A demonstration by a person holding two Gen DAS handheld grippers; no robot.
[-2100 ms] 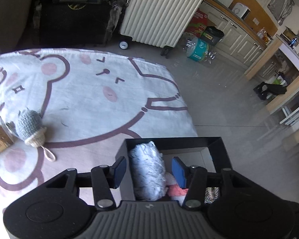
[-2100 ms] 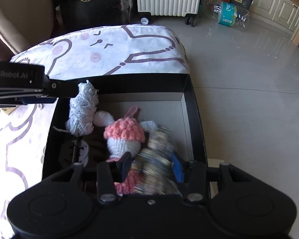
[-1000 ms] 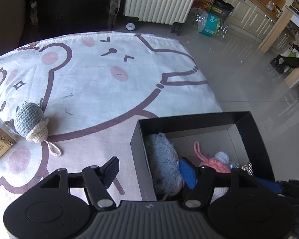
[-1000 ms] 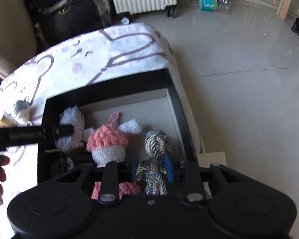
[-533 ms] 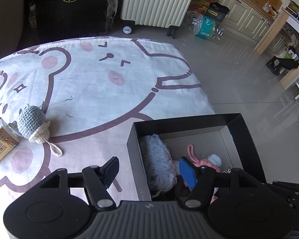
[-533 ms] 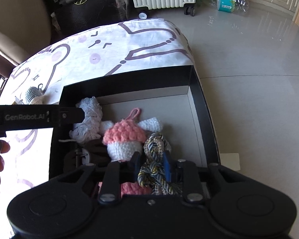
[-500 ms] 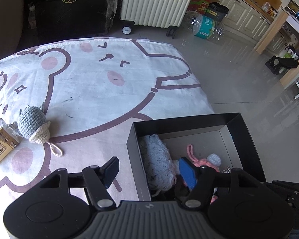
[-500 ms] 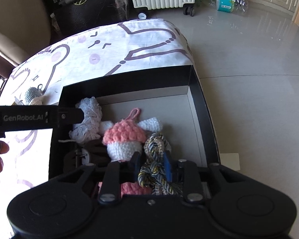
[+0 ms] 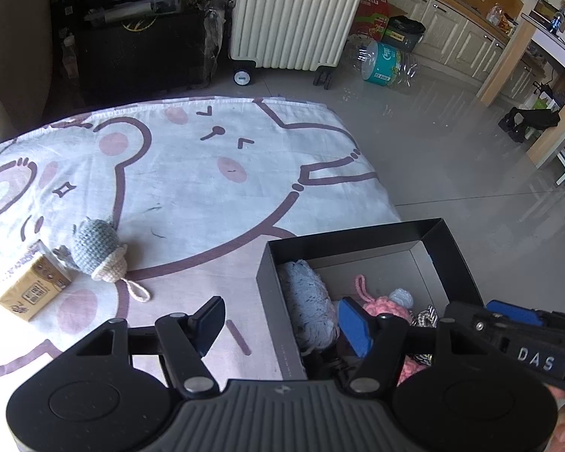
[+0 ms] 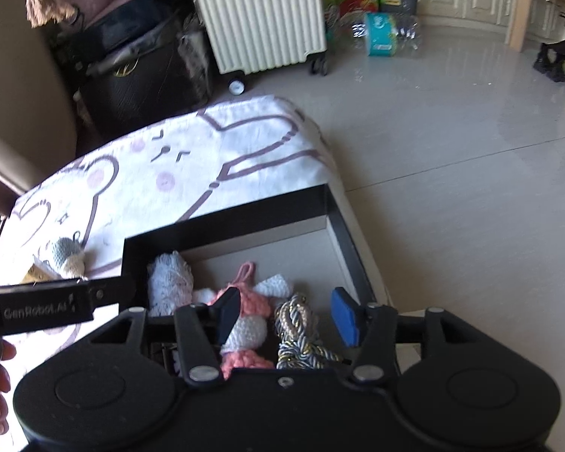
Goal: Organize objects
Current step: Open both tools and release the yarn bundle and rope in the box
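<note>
The black box sits at the lower centre of the right wrist view, on the near right corner of the bear-print cloth. In the left wrist view the same box occupies the lower right.

Contents of the box, right wrist view:
- A pale blue knitted bundle lies against the left wall.
- A pink and white crochet toy with a pink loop lies in the middle.
- A braided gold and dark cord lies just right of the crochet toy, touching it.

Right gripper: its jaws are opening. The cord lies between the fingers, and neither pad presses on it. The blue pad stands clear to the right of the cord.

Left gripper: fingers spread, nothing pinched. In the left wrist view its left finger hangs over the cloth and its right finger over the box interior, so the box's left wall lies between them.

Items outside the box, left side of the left wrist view:
- A grey and cream crochet toy lies on the cloth.
- A small tan carton lies just beside it, to its lower left.

A cream ribbed suitcase stands on the tiled floor at the upper centre.
</note>
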